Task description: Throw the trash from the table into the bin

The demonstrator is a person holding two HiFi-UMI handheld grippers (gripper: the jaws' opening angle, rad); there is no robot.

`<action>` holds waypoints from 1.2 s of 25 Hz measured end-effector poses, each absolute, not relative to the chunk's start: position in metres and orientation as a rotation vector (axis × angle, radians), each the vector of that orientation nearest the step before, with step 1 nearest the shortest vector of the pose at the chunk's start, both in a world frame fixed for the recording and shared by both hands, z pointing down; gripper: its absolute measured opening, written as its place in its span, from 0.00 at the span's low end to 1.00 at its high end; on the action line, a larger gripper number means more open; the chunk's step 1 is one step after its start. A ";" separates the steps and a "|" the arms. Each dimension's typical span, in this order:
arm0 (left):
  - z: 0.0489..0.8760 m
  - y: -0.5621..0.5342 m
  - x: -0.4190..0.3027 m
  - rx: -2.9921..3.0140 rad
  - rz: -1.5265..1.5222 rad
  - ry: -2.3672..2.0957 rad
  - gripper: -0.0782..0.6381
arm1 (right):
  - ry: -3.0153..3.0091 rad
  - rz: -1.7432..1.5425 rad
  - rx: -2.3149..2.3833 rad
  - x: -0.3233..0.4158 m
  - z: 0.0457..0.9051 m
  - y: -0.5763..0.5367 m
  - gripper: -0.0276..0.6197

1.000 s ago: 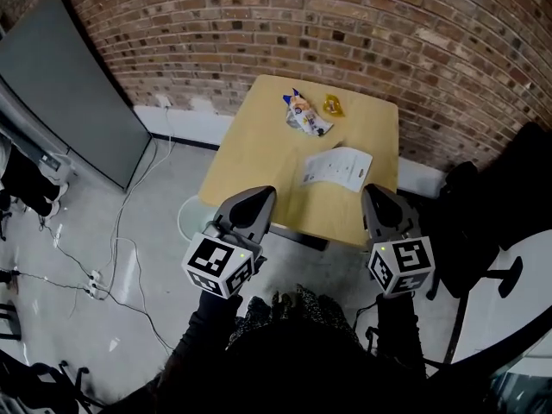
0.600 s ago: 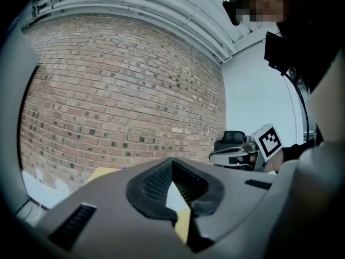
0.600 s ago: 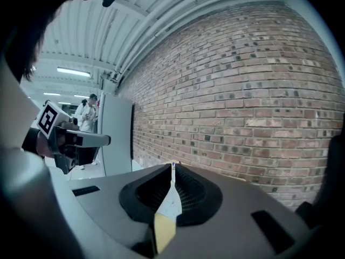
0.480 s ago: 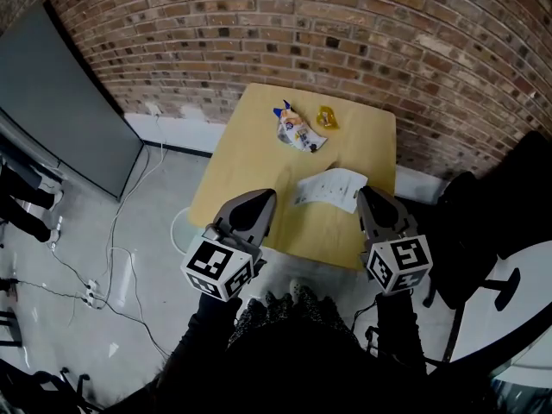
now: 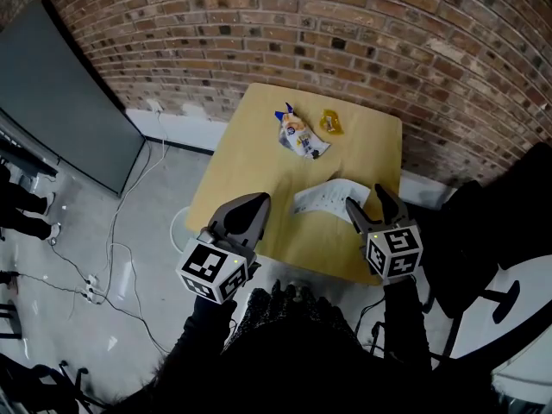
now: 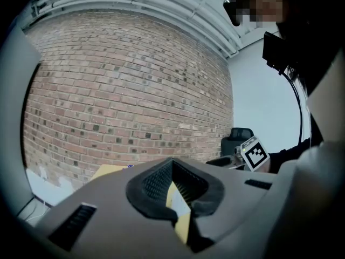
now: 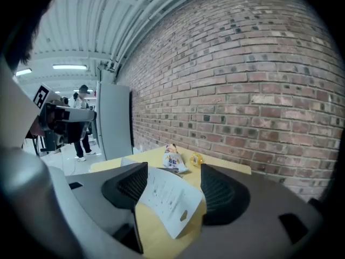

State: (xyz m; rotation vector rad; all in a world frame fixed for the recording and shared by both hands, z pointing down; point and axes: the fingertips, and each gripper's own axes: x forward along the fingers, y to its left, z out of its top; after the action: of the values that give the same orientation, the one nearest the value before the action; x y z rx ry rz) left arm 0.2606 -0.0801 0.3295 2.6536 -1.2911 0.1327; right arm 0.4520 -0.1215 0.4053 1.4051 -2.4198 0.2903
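While the left gripper (image 5: 259, 202) hangs over the near left part of the desk (image 5: 246, 158) with its fingers drawn together on nothing, only a thin slit of yellow desk top showing between them, the right gripper (image 5: 364, 198) stands at the near right part. The right gripper's fingers have just been opening and now stand wide apart. A white printed sheet of paper (image 5: 323, 198) lies on the desk between them, its near end curling up off the wood. The right gripper view shows one black pad on each side of the sheet, and neither pad presses on it. Farther back on the desk, near the brick wall (image 5: 362, 33), a crumpled snack wrapper (image 5: 300, 134) lies just beside a small yellow piece of trash (image 5: 332, 123). Both are well apart from the two grippers. A grey panel (image 5: 69, 102) stands on the floor to the left of the desk.
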 end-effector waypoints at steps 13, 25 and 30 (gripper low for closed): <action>0.337 -0.085 0.248 2.598 0.164 -1.368 0.12 | -2.370 0.488 1.297 0.465 0.469 -0.152 0.49; 0.338 -0.085 0.239 2.544 0.171 -1.468 0.12 | -2.389 0.511 1.122 0.453 0.494 -0.156 0.43; 0.336 -0.086 0.235 2.523 0.176 -1.525 0.12 | -2.517 0.460 1.052 0.443 0.477 -0.156 0.07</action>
State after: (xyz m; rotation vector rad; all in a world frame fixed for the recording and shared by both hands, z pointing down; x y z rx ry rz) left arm 0.2351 -0.0861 0.3361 2.5230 -1.5245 0.1760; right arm 0.4429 -0.1559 0.4769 1.0521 -2.5168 0.4603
